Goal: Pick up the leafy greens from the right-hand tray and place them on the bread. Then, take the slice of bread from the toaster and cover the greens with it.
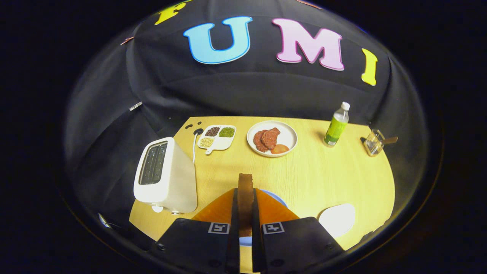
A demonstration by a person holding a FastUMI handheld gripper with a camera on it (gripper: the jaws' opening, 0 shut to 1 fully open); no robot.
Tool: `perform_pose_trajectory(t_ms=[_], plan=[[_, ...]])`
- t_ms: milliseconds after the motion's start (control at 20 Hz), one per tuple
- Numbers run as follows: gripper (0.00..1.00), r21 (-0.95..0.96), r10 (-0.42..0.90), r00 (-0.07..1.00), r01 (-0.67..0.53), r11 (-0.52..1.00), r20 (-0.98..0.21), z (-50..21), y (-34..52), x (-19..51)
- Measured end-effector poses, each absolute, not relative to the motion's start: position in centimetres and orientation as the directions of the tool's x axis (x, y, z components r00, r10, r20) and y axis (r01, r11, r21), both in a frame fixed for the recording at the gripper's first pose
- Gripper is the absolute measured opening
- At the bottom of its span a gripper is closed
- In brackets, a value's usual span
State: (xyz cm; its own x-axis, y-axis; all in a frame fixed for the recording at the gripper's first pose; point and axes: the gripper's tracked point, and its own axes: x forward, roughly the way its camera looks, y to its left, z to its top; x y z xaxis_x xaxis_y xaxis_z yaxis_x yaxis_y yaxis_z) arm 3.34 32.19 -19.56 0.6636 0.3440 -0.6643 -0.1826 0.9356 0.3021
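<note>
A white toaster stands at the counter's left edge, its slots looking empty. Along the far edge sit a divided dish of beans, a plate of meat, a bottle and a glass cup. The tool pinches a bread slice upright over a blue plate; the greens are hidden. Judged the covering step: next, lower and lay it flat. A white tray sits by the near right edge.

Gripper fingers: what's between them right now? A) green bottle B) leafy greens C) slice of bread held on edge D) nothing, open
C: the gripper is shut on the bread slice, which stands on edge between both fingers, above the blue plate; the bottle stands far beyond on the table.
</note>
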Motion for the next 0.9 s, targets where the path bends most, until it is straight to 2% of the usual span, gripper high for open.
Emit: perform_pose_trajectory(t_ms=[250,500,800,900], plan=[[0.17,0.402,0.355,0.646,-0.081,0.912,-0.676,-23.9,34.3,3.3],[0.17,0.506,0.352,0.634,0.071,0.860,-0.688,-27.3,34.3,3.1],[0.17,0.477,0.314,0.620,0.111,0.872,-0.719,-30.4,31.2,1.9],[0.35,0.427,0.277,0.611,0.112,0.897,-0.741,-31.1,29.8,1.8]])
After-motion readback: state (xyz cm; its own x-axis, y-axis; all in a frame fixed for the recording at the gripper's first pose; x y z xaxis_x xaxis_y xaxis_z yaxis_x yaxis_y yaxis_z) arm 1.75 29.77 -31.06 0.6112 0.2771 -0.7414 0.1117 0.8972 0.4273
